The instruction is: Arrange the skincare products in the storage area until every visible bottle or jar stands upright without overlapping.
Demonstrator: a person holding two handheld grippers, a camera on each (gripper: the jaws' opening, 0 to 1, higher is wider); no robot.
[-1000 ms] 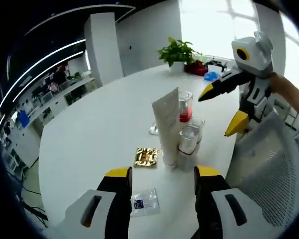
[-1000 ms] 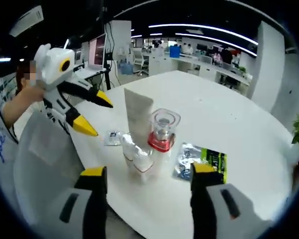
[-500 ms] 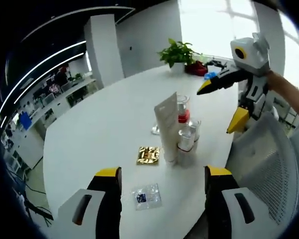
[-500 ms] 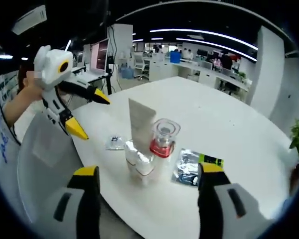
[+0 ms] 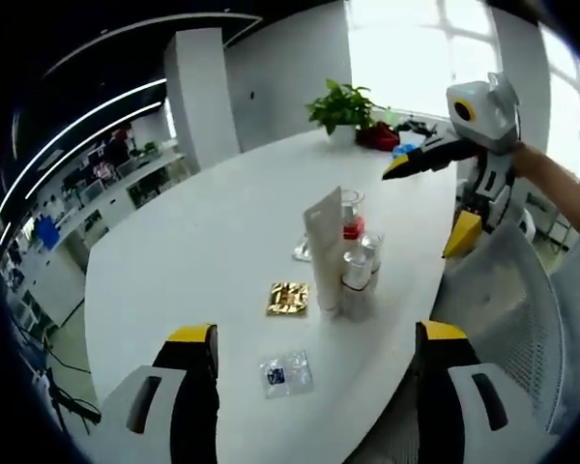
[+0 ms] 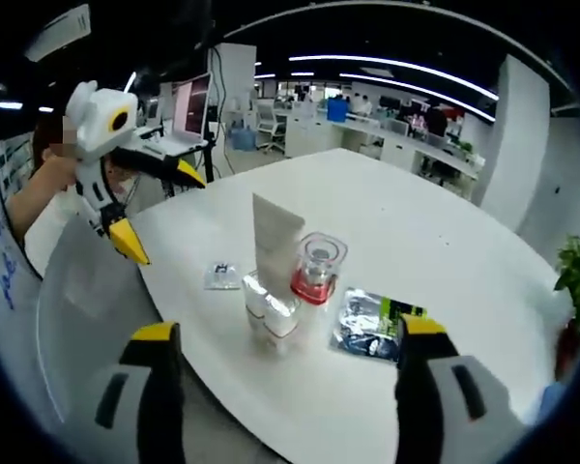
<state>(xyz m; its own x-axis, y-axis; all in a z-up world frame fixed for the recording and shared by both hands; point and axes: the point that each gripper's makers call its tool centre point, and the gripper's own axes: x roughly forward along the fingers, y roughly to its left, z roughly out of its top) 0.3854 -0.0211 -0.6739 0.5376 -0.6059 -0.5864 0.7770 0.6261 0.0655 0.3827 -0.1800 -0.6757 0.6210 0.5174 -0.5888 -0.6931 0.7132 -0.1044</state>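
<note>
Several skincare products stand close together near the edge of a round white table. A white tube stands upright, a clear jar with a red base behind it, and small clear bottles beside it. In the right gripper view I see the same tube, red-based jar and clear bottles. My left gripper is open, well short of the cluster; it also appears at the upper left of the other view as the left gripper. My right gripper is open, with nothing between its jaws, and shows as the right gripper.
Flat sachets lie around the cluster: a gold one, a clear one, a silver-green one and a small one. A mesh chair stands at the table edge. A potted plant sits at the far side.
Both views have drawn back from the cluster, which now looks smaller and farther off. The products stand as before. Both grippers stay open.
</note>
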